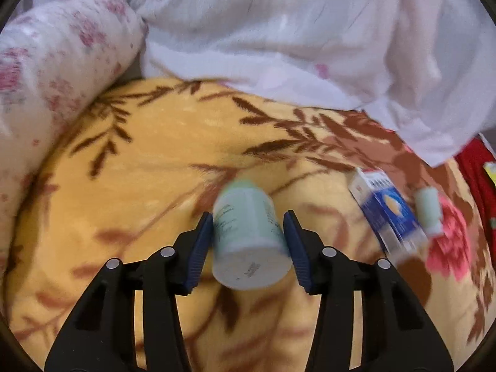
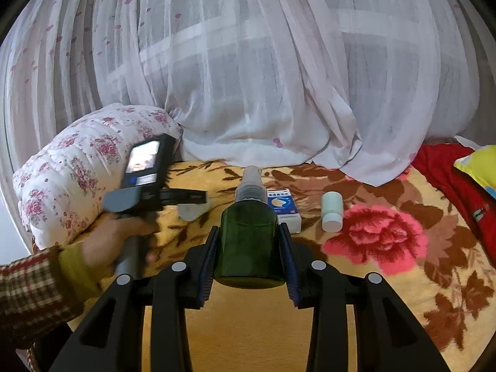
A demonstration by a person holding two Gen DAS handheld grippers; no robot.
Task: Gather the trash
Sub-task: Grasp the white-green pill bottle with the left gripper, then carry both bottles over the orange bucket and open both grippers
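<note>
Closest to the left lens, my left claw (image 1: 248,217) has a pale green bottle (image 1: 248,241) between its blue pads. Both pads sit against its sides, so I read it as gripped at a middling width, though the picture is blurred. The bottle's base faces the camera, with the yellow leaf-patterned blanket (image 1: 155,161) under it. Off to that claw's right lie a blue and white box (image 1: 387,214) and, just beyond it, a small white bottle (image 1: 429,210). My right claw (image 2: 248,229) is clamped narrow on a dark green spray bottle (image 2: 249,241), nozzle pointing away from me. The box lies just ahead of this claw, slightly right. A rolled floral quilt (image 1: 55,62) sits far left.
</note>
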